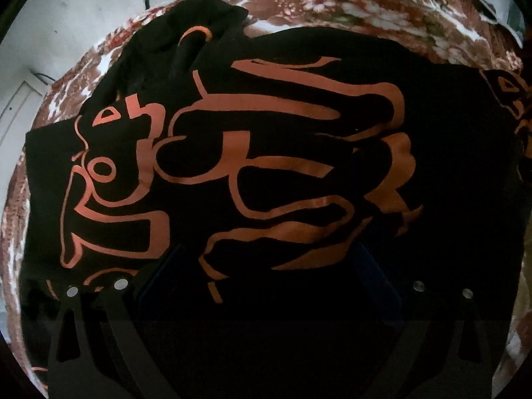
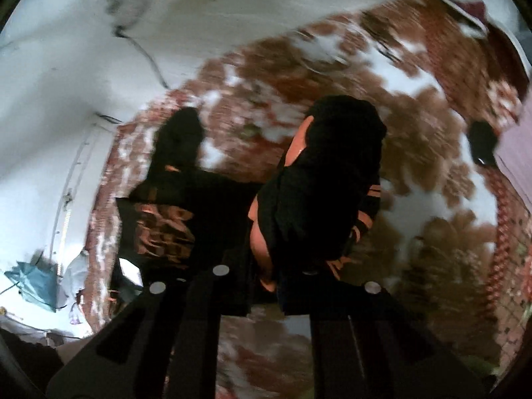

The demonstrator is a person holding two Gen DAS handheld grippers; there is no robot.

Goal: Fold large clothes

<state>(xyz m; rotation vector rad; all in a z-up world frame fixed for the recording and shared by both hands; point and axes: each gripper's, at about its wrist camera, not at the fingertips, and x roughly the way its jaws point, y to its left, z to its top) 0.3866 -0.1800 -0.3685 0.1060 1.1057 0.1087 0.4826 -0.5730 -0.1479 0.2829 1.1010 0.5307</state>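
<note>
A large black garment with orange printed lettering (image 1: 266, 153) lies spread on a brown and white floral bedsheet (image 1: 349, 3). My left gripper (image 1: 266, 266) hovers close over its near part, jaws wide apart with nothing between them. In the right wrist view my right gripper (image 2: 279, 282) is shut on a fold of the same black garment (image 2: 319, 199), a sleeve with orange cuff stripes, lifted above the sheet (image 2: 415, 139). The rest of the garment (image 2: 173, 199) lies at the left. The right view is motion-blurred.
A white wall (image 1: 76, 16) with a dark cable stands behind the bed. In the right wrist view a teal cloth (image 2: 33, 282) and clutter lie on the floor at the left, and a small black object (image 2: 482, 146) lies on the sheet at the right.
</note>
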